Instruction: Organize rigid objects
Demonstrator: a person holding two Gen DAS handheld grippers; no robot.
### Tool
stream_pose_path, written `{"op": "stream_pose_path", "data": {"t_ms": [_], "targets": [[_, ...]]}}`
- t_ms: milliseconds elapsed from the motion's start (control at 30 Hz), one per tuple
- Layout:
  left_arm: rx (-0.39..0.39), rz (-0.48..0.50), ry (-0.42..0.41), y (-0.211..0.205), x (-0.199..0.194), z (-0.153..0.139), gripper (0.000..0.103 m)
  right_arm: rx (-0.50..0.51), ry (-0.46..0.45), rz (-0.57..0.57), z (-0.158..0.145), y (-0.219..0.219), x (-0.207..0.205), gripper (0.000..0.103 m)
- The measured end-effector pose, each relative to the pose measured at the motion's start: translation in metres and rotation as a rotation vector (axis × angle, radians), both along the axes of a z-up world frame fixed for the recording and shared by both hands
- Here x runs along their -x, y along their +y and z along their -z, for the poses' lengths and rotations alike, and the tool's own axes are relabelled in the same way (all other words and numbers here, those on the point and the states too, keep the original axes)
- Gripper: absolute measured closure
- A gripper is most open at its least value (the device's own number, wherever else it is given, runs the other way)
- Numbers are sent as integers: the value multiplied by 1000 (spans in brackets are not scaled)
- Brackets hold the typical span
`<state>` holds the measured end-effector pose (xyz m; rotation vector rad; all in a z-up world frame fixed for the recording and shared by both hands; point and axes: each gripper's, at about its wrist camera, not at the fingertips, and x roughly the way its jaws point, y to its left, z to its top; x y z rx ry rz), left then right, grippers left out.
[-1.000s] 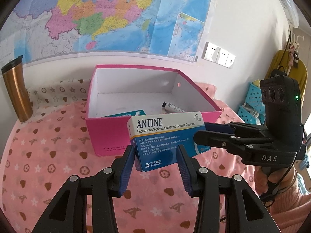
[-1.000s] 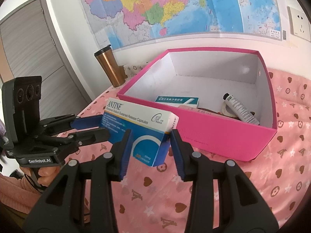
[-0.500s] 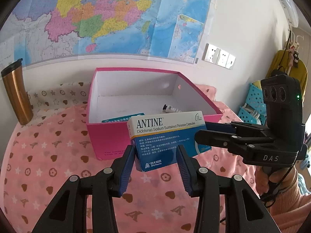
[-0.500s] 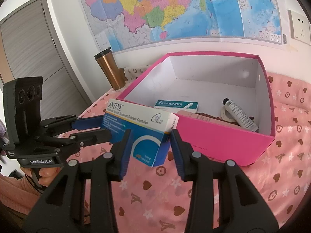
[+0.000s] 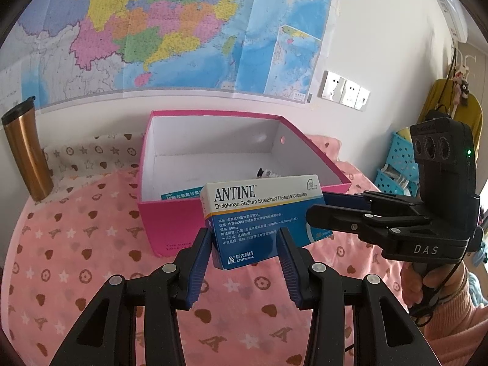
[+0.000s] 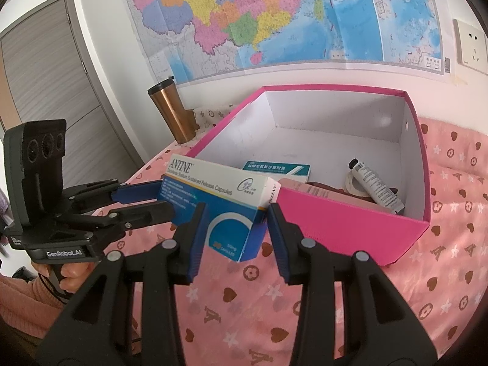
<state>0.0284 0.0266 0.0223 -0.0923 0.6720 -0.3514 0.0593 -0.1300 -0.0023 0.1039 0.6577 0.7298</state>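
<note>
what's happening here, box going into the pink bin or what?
A person holds a gripper in each hand, and both are on one ANTINE medicine box. The left gripper pinches one end and the right gripper the other, holding it up off the pink cloth, just in front of the pink bin. The bin holds a teal carton, a small tube and a tape roll. The ANTINE box is not in yet.

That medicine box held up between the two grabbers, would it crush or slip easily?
Probably light: the medicine box hangs in the air on end grips alone. It's thin cardboard, so hard squeezing could dent it. Its glossy print looks slippery, though the ribbed blue pads should help.
</note>
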Motion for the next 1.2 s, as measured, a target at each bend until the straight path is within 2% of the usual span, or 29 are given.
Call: {"op": "stream_pose_path", "data": {"t_ms": [1200], "targets": [[-12,-1,-27,1,-4,-5,59,0,-21,-4,-9,2,-6,60]]}}
